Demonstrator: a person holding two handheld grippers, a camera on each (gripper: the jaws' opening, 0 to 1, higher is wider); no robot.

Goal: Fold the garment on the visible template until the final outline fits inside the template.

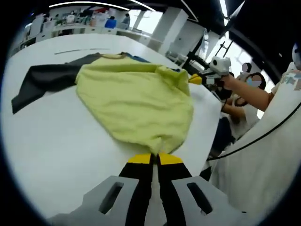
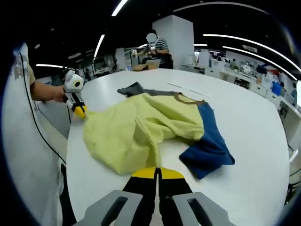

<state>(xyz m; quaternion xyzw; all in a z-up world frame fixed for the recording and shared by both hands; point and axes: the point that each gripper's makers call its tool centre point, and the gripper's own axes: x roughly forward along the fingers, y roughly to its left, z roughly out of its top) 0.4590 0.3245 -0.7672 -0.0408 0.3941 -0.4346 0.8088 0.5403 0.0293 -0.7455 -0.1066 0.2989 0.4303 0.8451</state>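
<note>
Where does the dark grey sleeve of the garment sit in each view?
Left gripper view: the dark grey sleeve stretches from the yellow-green shirt body toward the picture's left edge.
Right gripper view: it pokes out beyond the yellow-green body, above centre.
Shared landmark: the tan collar.

Large white table – round-edged, matte top, thin dark line marked across far part in left gripper view.
Ceiling dark, long curved strip lights running overhead.
White square pillar behind table; second white pillar in left gripper view, bright windows beside it.
Rows of white desks along far side – cluttered with small items, too small to identify.
Seated person in striped top at far desk.
</note>
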